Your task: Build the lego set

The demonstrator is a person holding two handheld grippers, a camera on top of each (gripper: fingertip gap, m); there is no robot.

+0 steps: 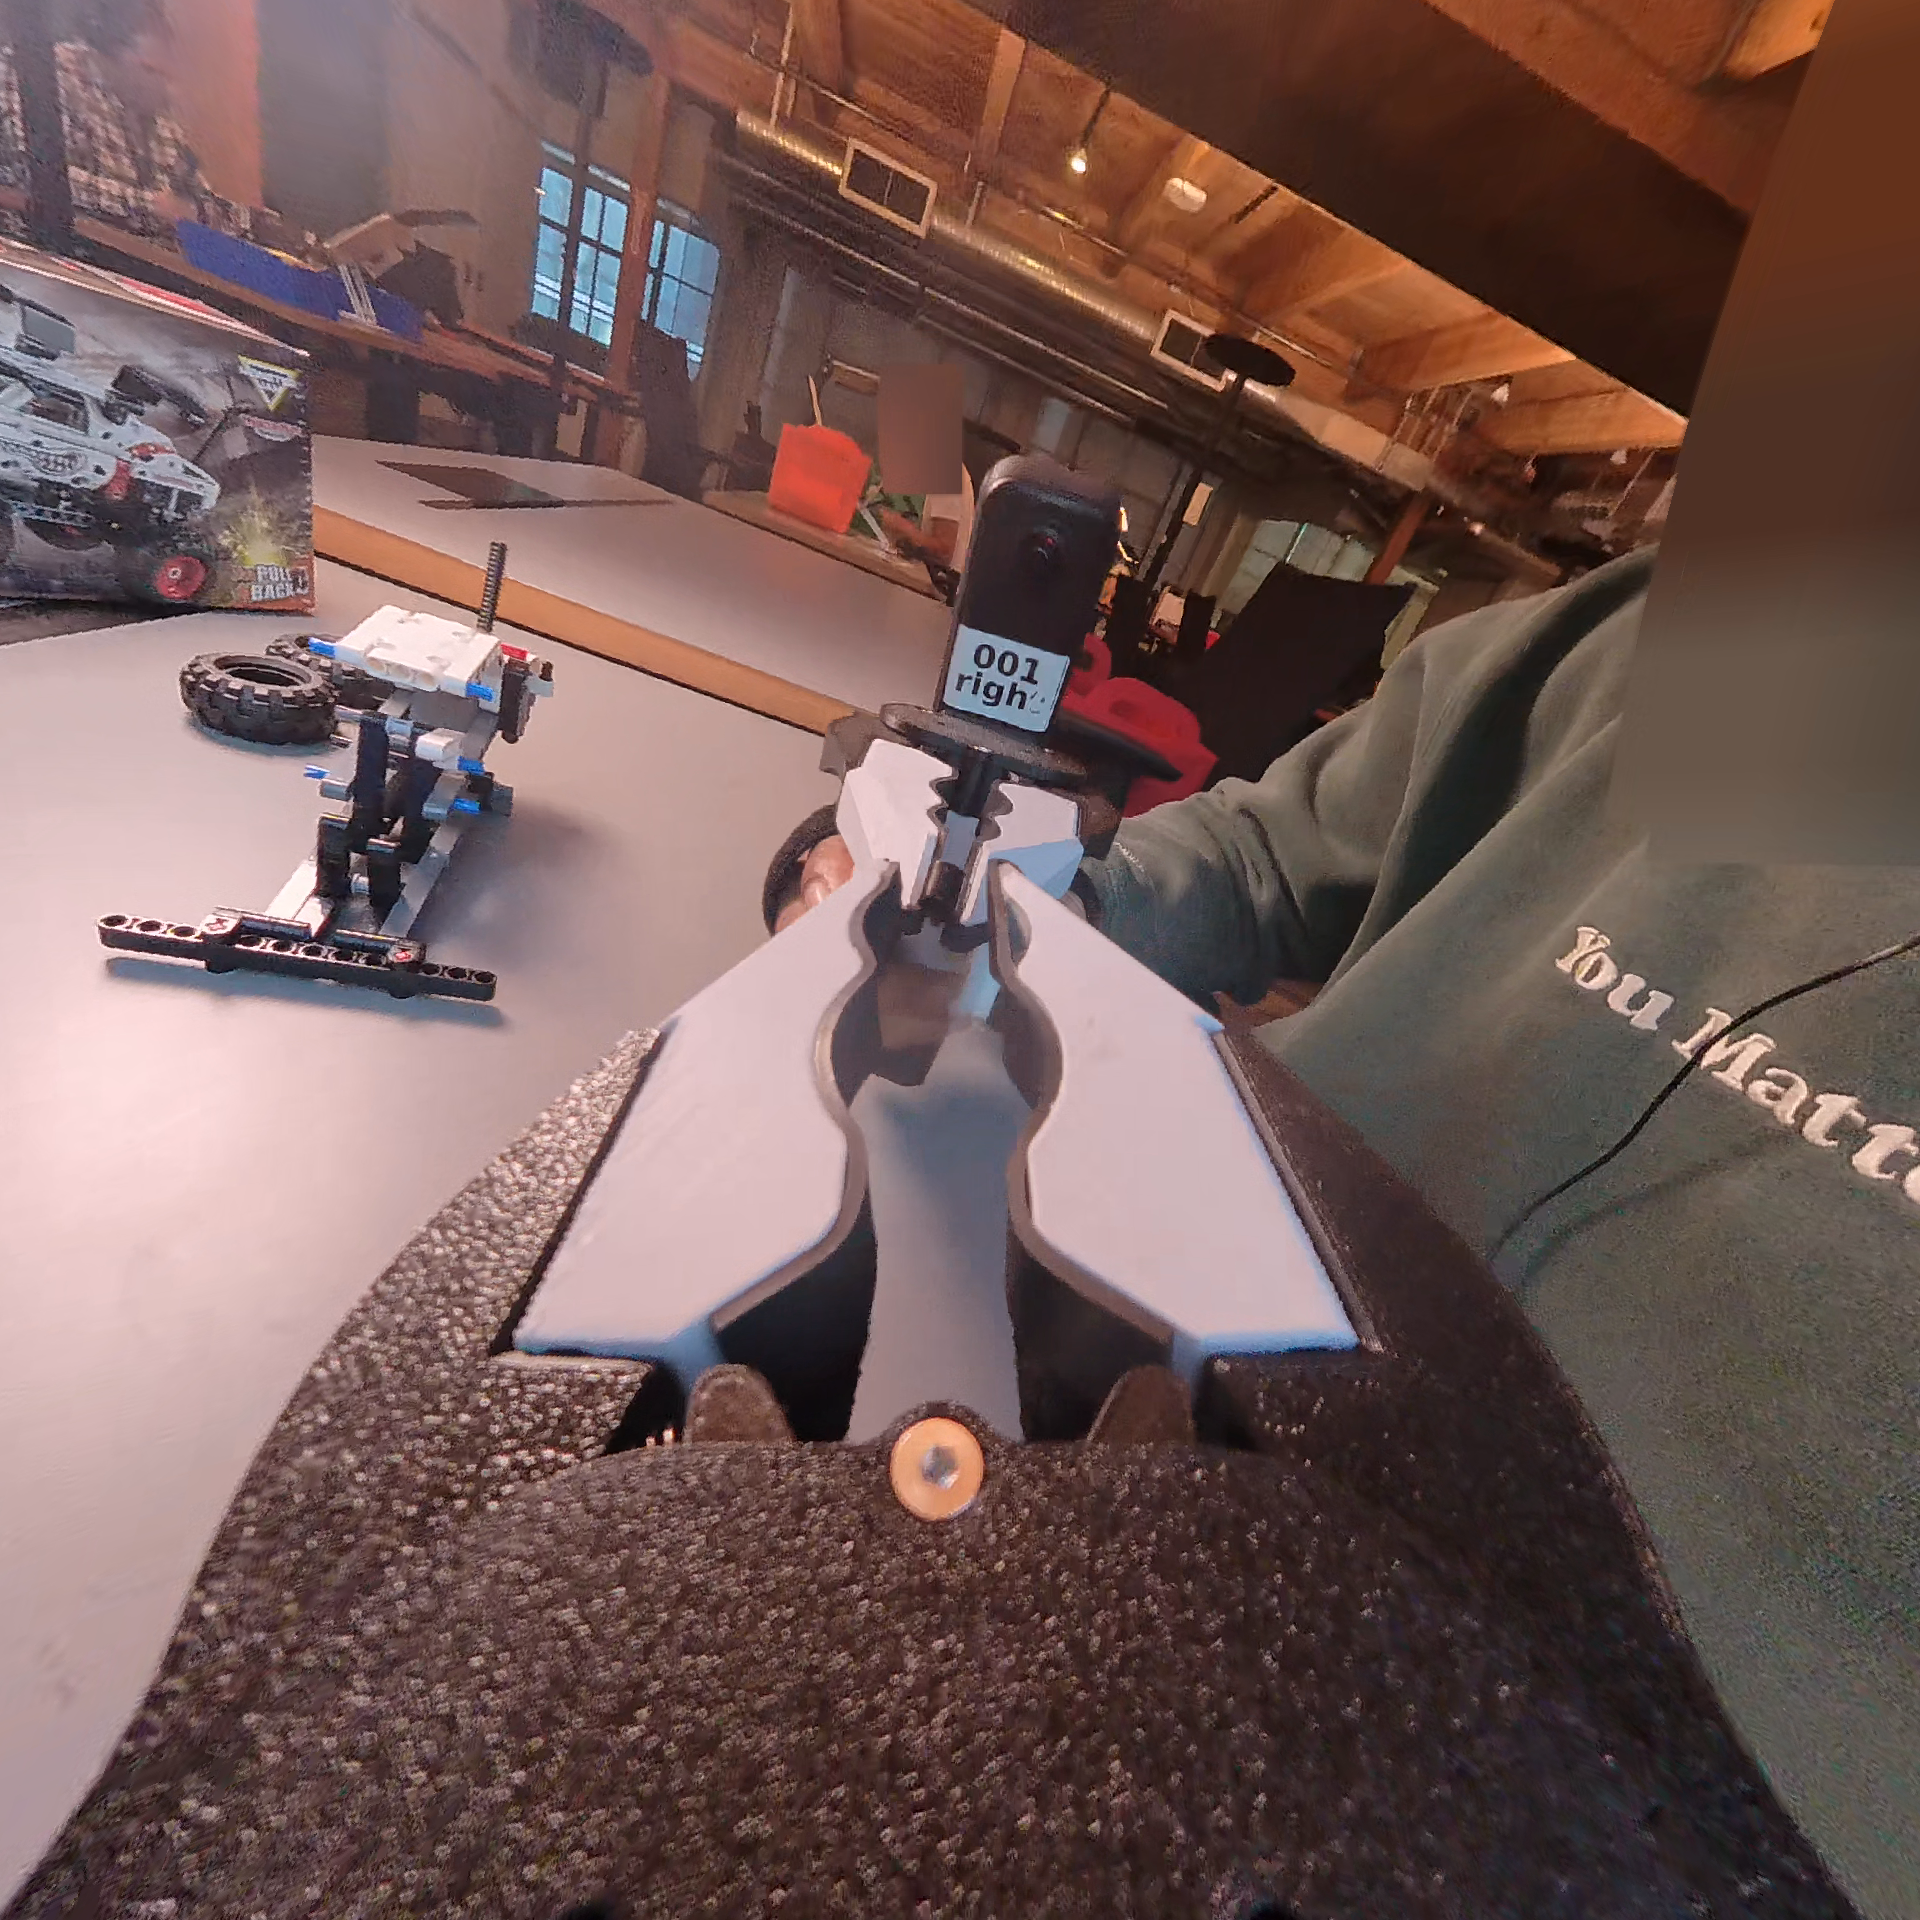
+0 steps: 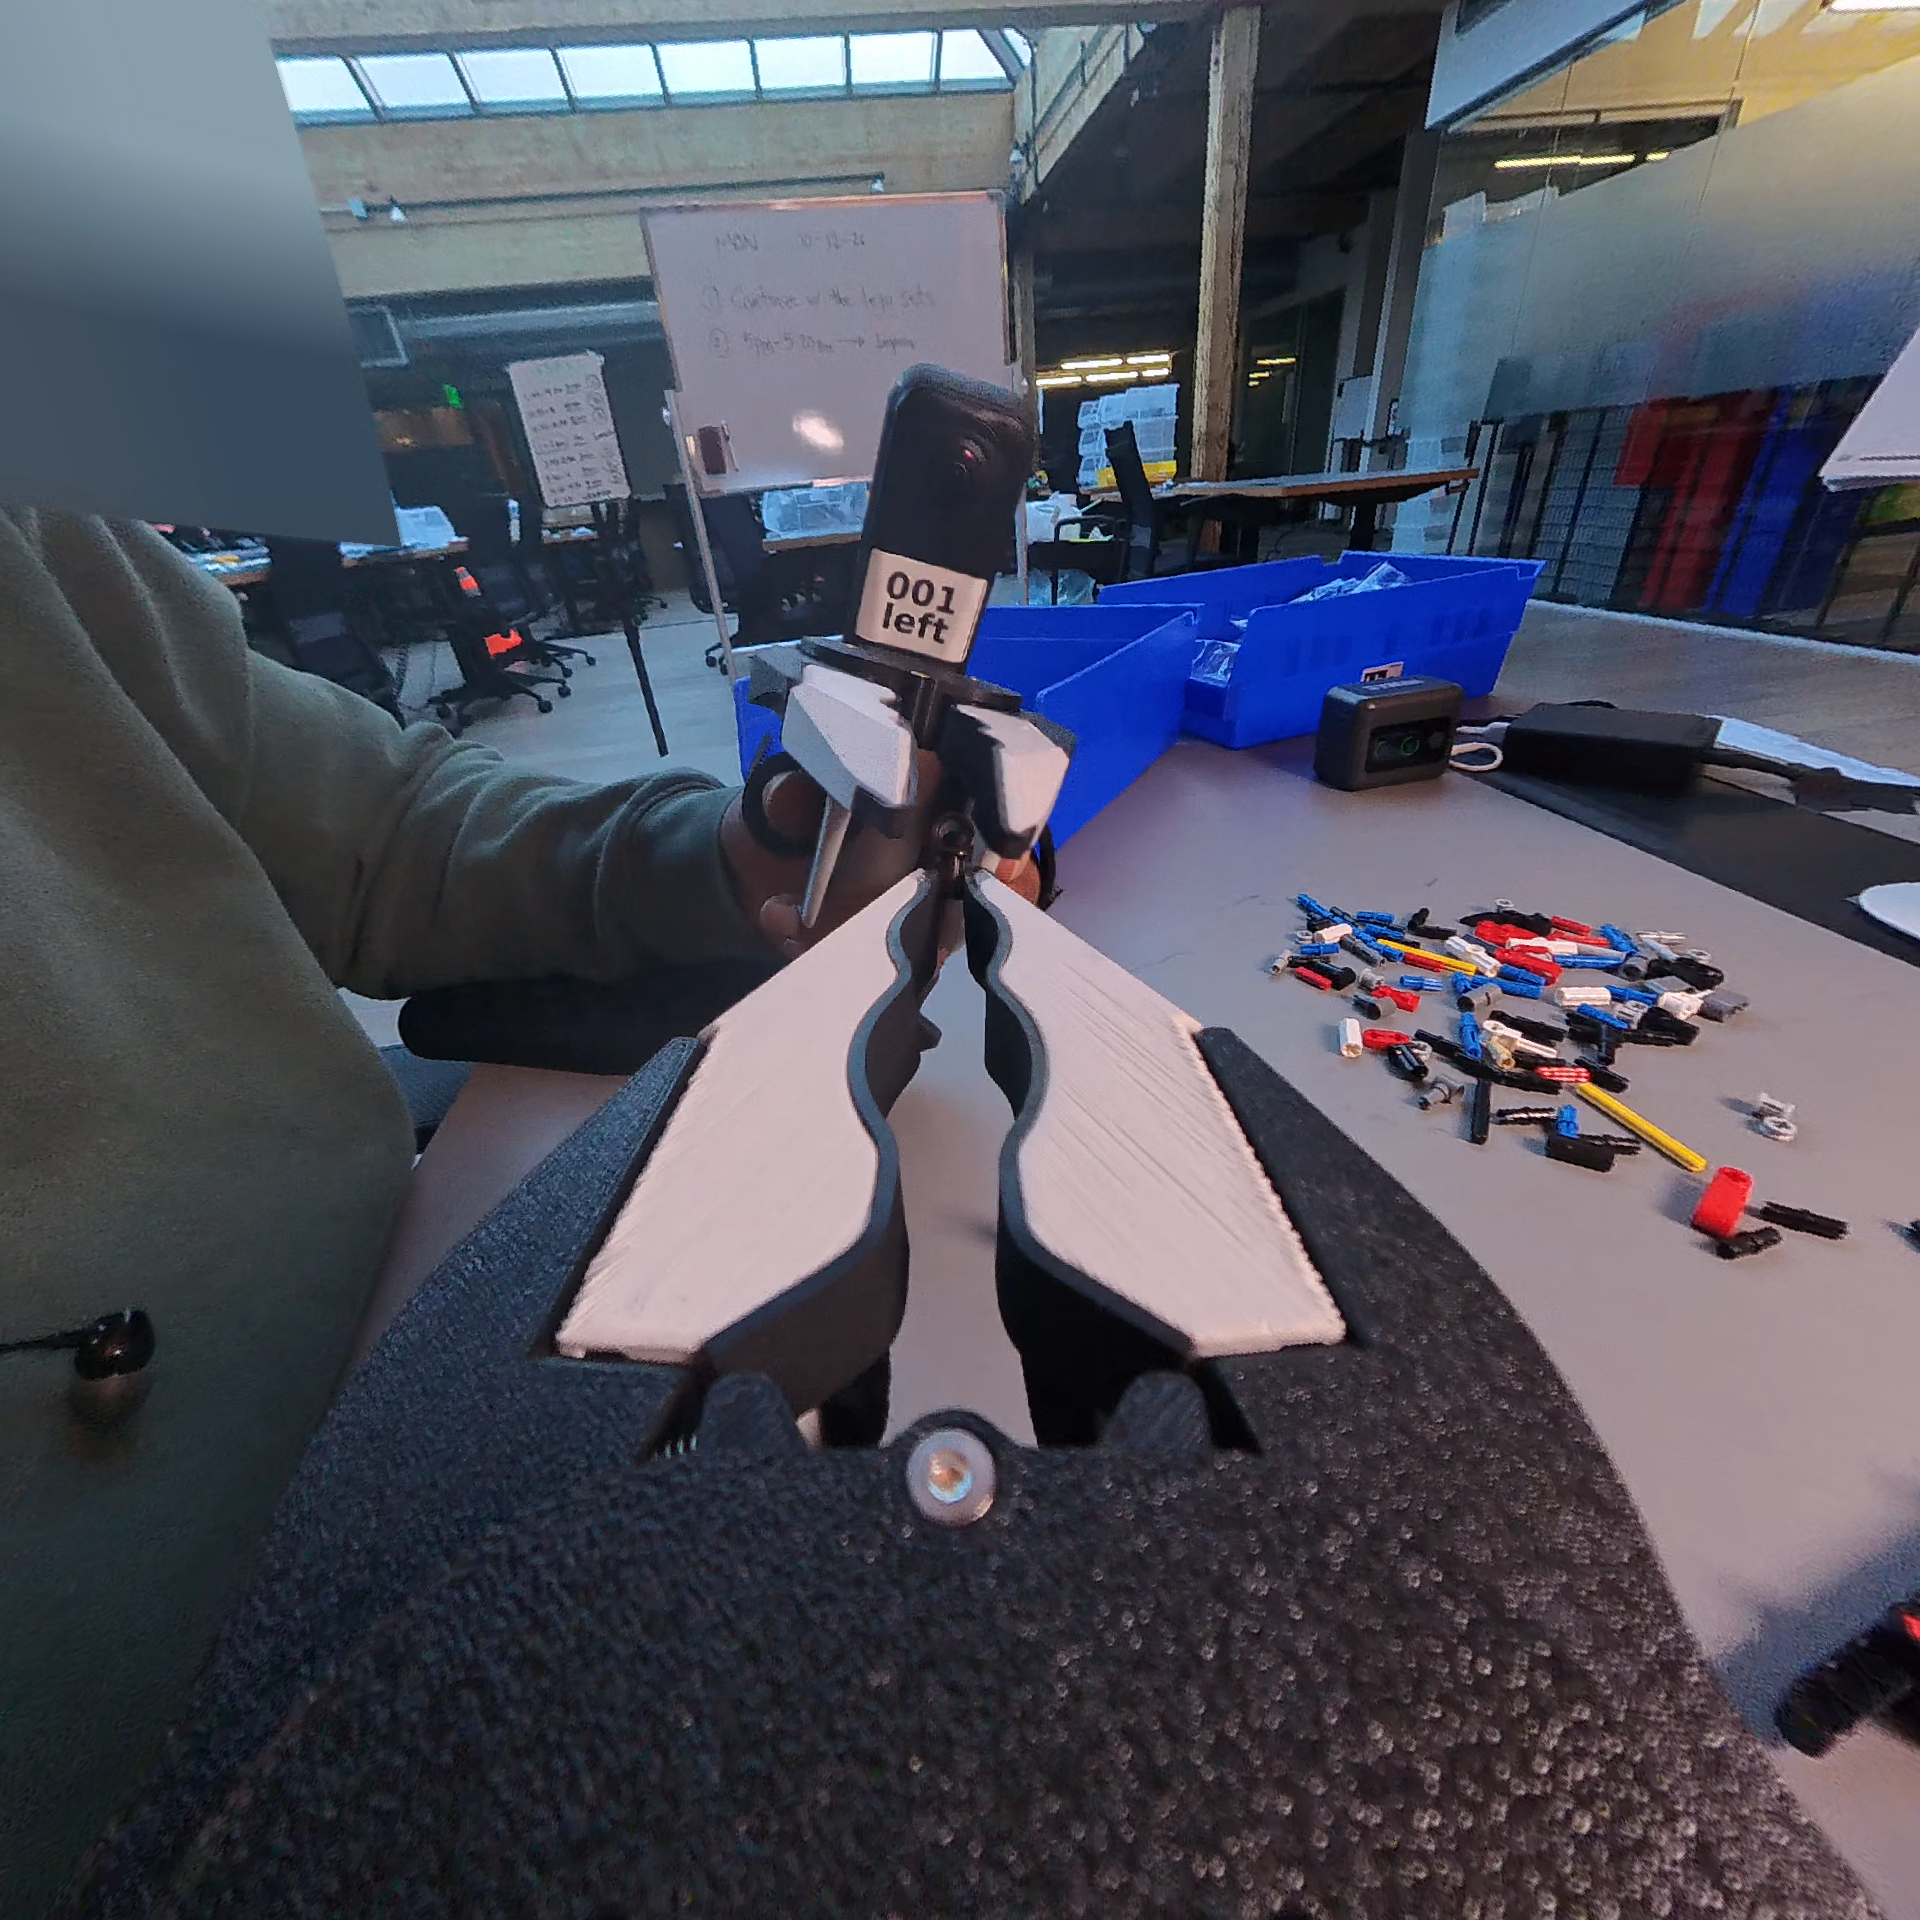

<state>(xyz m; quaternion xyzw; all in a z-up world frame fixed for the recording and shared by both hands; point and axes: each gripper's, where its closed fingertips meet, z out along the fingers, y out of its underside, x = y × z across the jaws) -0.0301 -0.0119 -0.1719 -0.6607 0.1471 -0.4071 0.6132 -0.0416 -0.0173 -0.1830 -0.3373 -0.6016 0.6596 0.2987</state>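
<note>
My left gripper (image 1: pixel 940 883) and my right gripper (image 2: pixel 945 883) face each other tip to tip above the grey table (image 1: pixel 156 1143). A small black and grey lego piece (image 1: pixel 943 868) sits between the left fingertips, which stand slightly apart on it. In the right wrist view the right fingertips are nearly closed on a thin black piece (image 2: pixel 951 844). The partly built white, grey and black chassis (image 1: pixel 374 790) lies on the table to the left, apart from both grippers. A pile of small loose lego pieces (image 2: pixel 1507 997) lies to the right.
Two black tyres (image 1: pixel 255 691) lie behind the chassis, with the set's box (image 1: pixel 135 457) beyond. Blue bins (image 2: pixel 1299 644), a small black camera (image 2: pixel 1387 732) and a black case (image 2: pixel 1610 743) stand at the back right. A person's green sleeve (image 2: pixel 364 810) is close on the left. The tips of both grippers are at nearly the same place.
</note>
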